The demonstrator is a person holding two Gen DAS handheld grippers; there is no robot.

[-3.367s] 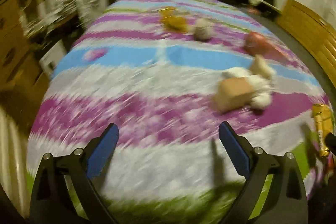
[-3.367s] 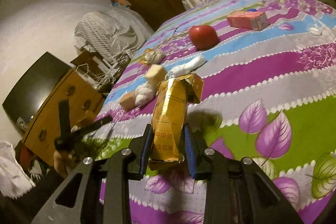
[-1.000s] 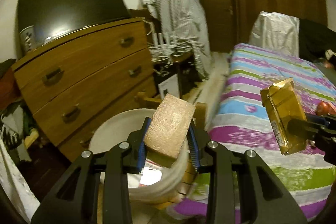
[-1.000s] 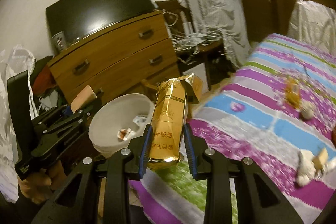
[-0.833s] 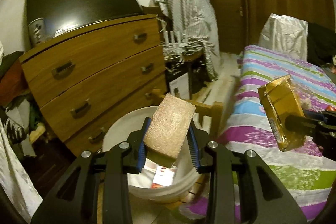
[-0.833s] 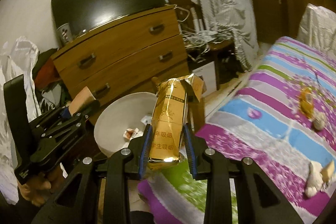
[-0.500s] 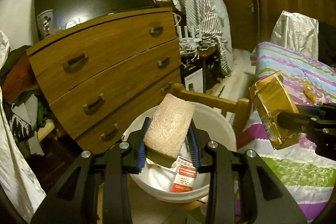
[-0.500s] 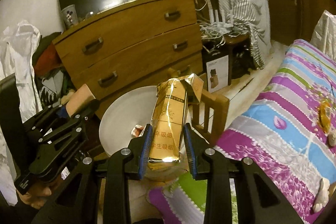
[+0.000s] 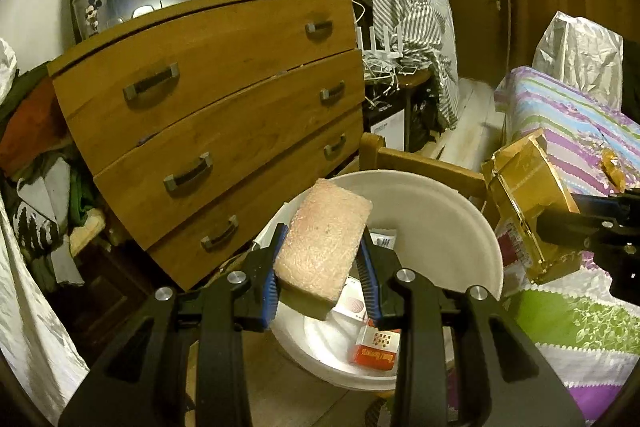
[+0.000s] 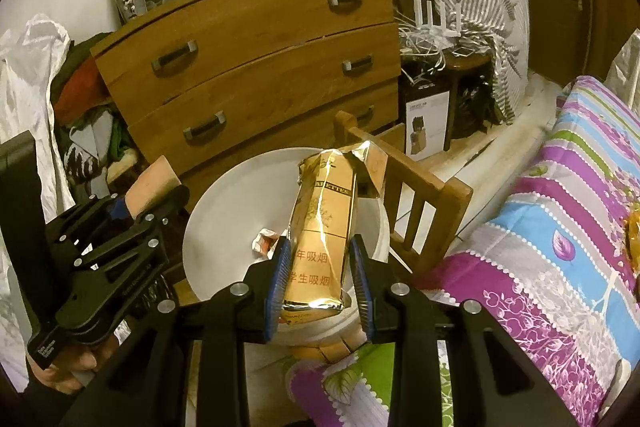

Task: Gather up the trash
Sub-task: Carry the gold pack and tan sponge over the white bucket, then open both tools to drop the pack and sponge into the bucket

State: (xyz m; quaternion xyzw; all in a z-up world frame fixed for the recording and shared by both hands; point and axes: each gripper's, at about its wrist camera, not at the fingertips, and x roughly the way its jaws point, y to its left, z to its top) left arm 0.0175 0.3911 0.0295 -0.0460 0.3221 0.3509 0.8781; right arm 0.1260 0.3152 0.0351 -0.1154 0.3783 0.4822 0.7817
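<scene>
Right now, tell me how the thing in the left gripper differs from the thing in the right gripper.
The sponge is a matte, pinkish, rough block; the gold carton is shiny foil with printed writing.
The sponge is short and thick; the gold carton is long, narrow and creased.
The sponge looks whole; the gold carton is torn open at its top end.
Shared: each is clamped upright between blue pads, in the left gripper and the right gripper, at the white bucket.

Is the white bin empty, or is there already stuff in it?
Not empty. The white bin already holds a red and white box and some paper scraps at the bottom.
</scene>
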